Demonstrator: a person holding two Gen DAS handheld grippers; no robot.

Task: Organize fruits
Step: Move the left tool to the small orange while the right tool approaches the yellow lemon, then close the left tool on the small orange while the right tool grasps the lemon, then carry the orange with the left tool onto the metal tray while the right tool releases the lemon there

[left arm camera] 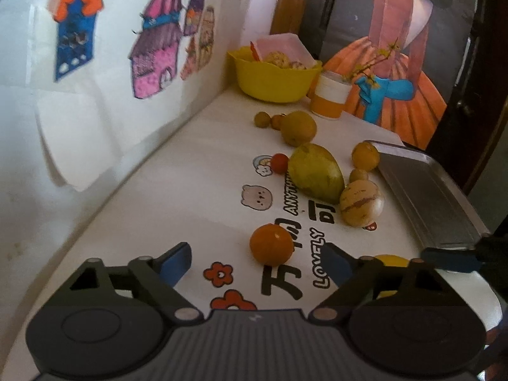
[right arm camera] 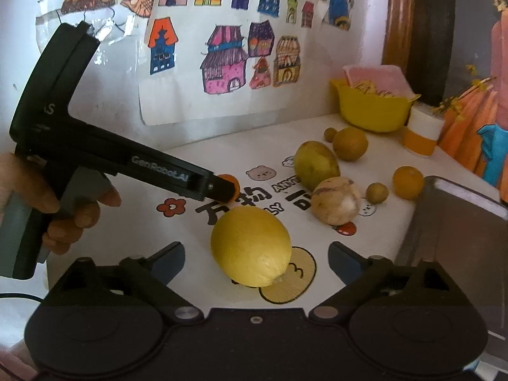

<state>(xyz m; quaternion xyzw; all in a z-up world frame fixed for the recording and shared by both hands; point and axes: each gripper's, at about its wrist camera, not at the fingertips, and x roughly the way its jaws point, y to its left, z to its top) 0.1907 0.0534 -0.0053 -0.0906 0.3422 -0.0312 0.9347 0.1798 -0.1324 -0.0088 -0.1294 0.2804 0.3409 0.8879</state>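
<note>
Nearest me, the right gripper hangs low over the white printed tablecloth with its blue-padded fingers spread wide, a smooth yellow lemon lying on the cloth between them, untouched by either pad. Beside it the left gripper is likewise spread apart and holds nothing; a small round orange sits just ahead of the gap between its fingers. A hand grips that tool's handle at the left.

A little further on lie a tan, purple-streaked melon-like fruit and a large green-yellow mango, close together, with a tiny red cherry tomato by the mango's far side. To the right, a flat grey metal tray rests at the table's edge, a small orange citrus just beside its far corner.

Beyond these sit a round brownish-green fruit and two small ones near it. At the back stand a yellow plastic bowl and an orange-and-white cup.
</note>
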